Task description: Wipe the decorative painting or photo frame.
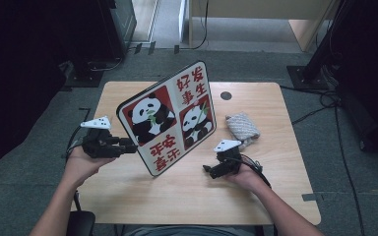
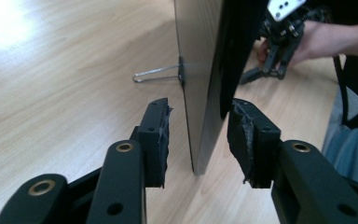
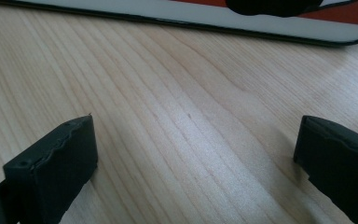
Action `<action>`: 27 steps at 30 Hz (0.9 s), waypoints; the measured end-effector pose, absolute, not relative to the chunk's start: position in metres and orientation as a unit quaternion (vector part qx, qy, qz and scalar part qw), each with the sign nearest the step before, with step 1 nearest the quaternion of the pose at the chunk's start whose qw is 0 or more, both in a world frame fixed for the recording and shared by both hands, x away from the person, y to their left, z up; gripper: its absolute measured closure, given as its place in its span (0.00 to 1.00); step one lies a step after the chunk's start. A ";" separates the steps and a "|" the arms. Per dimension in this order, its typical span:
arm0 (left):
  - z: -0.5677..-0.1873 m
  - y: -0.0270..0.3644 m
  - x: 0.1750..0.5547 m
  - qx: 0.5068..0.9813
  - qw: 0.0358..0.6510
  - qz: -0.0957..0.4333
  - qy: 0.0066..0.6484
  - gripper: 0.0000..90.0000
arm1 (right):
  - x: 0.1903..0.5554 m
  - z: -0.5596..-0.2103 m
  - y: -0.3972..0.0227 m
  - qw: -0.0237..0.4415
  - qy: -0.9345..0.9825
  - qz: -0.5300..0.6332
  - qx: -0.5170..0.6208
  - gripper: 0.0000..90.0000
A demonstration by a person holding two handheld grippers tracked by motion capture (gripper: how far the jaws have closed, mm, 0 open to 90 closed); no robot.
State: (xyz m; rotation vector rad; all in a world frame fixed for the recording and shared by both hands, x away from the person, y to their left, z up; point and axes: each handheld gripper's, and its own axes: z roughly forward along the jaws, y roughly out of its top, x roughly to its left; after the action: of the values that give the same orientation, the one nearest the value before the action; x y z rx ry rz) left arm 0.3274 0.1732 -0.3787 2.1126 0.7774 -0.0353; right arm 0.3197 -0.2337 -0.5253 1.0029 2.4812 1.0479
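Left of centre in high view: left gripper (image 1: 128, 145) at panda board's (image 1: 170, 115) left edge, jaws apart w/ the edge between, pads not quite touching. Board stands tilted mid-table (image 1: 187, 196). Lower right: right gripper (image 1: 207, 169), jaws wide apart, nothing between. Further right: knitted bundle (image 1: 242, 126).

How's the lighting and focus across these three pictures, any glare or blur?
High view: even light on the table, dark corners, panda board sharp. Left gripper view: blown-out glare top left on the wood, the board's back in shadow, the fingers slightly soft. Right gripper view: a soft sheen on the grain mid-frame, the fingers and the board's edge blurred.
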 end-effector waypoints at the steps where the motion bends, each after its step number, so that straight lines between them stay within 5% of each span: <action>1: -0.379 0.172 0.328 0.846 0.432 -0.011 0.311 0.69 | 0.320 -0.525 -0.233 0.135 0.855 0.361 0.347 0.00; 13: -0.383 0.160 0.329 0.843 0.435 -0.016 0.315 0.85 | 0.321 -0.525 -0.234 0.132 0.856 0.361 0.345 0.00; 18: -0.384 0.161 0.330 0.838 0.442 -0.008 0.319 0.87 | 0.325 -0.521 -0.237 0.137 0.853 0.359 0.354 0.16; 27: -0.385 0.161 0.329 0.834 0.447 -0.005 0.323 0.87 | 0.331 -0.498 -0.248 0.139 0.838 0.382 0.365 0.18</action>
State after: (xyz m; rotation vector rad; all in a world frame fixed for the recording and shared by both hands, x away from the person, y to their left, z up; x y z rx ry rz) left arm 0.3285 0.1609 -0.3850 2.0660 0.7986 -0.0123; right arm 0.3306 -0.2479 -0.4983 1.0536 2.4206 1.1044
